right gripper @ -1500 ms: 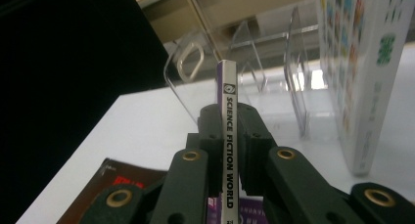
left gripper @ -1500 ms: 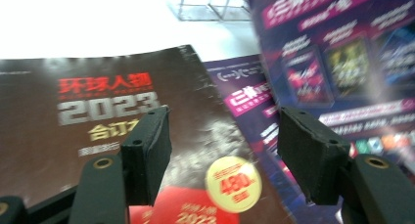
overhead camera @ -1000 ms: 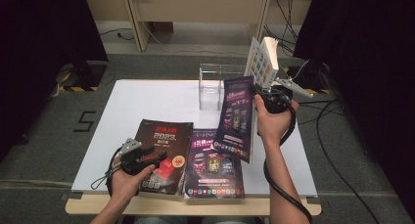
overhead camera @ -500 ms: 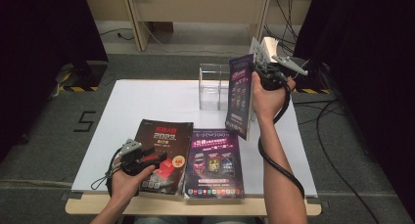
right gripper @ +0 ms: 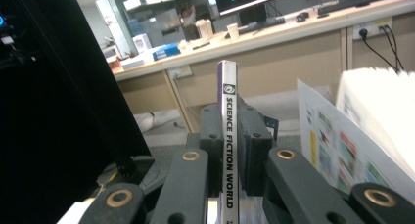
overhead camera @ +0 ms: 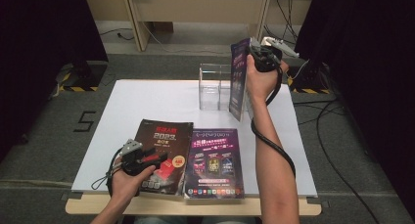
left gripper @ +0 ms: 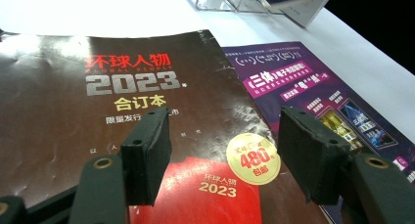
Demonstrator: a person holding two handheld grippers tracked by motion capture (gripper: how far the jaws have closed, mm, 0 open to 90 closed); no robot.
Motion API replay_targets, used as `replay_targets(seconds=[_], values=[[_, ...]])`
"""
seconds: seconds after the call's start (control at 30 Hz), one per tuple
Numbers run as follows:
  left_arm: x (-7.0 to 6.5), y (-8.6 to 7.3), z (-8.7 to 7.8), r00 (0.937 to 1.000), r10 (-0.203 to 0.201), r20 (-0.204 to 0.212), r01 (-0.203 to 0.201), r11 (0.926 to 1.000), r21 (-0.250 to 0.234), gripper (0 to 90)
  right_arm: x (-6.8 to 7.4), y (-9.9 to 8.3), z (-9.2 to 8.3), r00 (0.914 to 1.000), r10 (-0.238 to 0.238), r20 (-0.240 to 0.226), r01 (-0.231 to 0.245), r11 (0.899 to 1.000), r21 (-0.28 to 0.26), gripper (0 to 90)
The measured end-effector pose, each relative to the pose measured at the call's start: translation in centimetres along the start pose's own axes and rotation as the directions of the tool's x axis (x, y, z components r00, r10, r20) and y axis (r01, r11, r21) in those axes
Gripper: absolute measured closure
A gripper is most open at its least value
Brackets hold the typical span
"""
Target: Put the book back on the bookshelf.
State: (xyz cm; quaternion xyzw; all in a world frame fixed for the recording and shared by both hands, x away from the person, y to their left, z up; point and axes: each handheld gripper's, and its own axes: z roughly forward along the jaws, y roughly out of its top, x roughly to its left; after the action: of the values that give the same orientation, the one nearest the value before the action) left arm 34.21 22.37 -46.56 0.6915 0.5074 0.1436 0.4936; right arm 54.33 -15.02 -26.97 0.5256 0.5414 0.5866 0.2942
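Just right of the clear stand (overhead camera: 215, 86), the right gripper (overhead camera: 259, 55) is pinching a magazine (overhead camera: 238, 79) upright, long side pointing up and down.

- A white rectangular tabletop (overhead camera: 147, 101) carries the things.
- A purple flat magazine with small poster pictures (overhead camera: 214, 163) lies at the near edge of the tabletop, touching the dark magazine on its left side.
- A yellow-and-black striped floor marking (overhead camera: 73, 88) lies left of the tabletop, on grey carpet (overhead camera: 44, 150).
- A black number five (overhead camera: 86, 121) is marked on the carpet.
- Black cables (overhead camera: 328, 136) trail over the floor at the right.
- A long beige office desk with monitors (right gripper: 303, 33) stands in the background of the right gripper view.
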Motion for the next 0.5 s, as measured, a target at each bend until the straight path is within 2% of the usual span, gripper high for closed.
replay_targets(seconds=[0.2,0.27,0.33,0.5], values=[[0.1,0.0,-0.1,1.0,-0.001,0.0,0.001,1.0,-0.003,36.4,0.1,0.3,1.7,1.0,-0.007,0.003,0.007,0.999,-0.039,83.0],[0.2,0.0,0.0,1.0,-0.002,-0.003,0.002,1.0,-0.002,36.4,0.0,-0.1,2.1,1.0,-0.009,0.003,0.009,0.999,-0.035,82.9],[0.2,-0.1,0.0,1.0,-0.004,-0.001,0.004,1.0,0.001,36.4,-0.3,-1.3,2.6,0.9995,-0.02,0.024,0.02,1.0,-0.01,82.8],[0.3,-0.1,0.1,1.0,-0.006,0.0,0.006,1.0,0.001,36.5,-0.4,-1.9,1.6,0.9986,-0.041,0.033,0.042,0.999,-0.024,82.7]])
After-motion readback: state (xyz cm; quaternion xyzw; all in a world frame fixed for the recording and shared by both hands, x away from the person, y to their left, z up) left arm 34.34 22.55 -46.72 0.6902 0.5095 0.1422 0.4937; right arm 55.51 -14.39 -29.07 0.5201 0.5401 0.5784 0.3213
